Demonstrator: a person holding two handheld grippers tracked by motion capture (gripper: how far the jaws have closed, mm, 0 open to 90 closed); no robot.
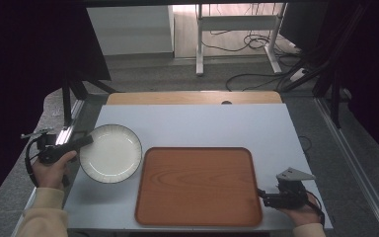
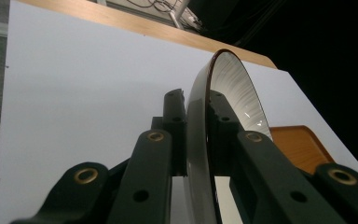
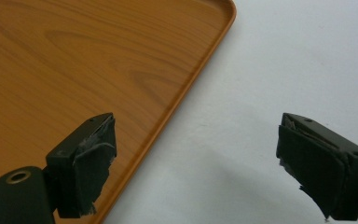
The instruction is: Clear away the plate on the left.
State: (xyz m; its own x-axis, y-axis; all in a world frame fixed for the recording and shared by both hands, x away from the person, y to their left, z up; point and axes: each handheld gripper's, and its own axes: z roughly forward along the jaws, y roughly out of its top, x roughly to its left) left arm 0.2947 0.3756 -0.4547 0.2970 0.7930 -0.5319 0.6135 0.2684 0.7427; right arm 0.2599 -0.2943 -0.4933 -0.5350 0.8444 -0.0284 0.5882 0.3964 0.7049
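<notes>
Left claw [image 2: 196, 140] clamps plate [image 1: 110, 153] rim, likely to lift it (tray [image 1: 197, 185] adjacent). Right claw [image 3: 205, 163] wide open, empty, over tray edge.

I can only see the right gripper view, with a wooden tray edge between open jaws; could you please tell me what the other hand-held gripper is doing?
Observer: The left hand-held gripper is clamped on the rim of a white plate.
Operator: Thank you. Is the plate already on the tray?
Observer: No, in the high view it is to the left of the wooden tray, over the white tabletop.
Operator: And where is my right hand-held gripper?
Observer: The right hand-held gripper is open at the tray's near right corner.
</notes>
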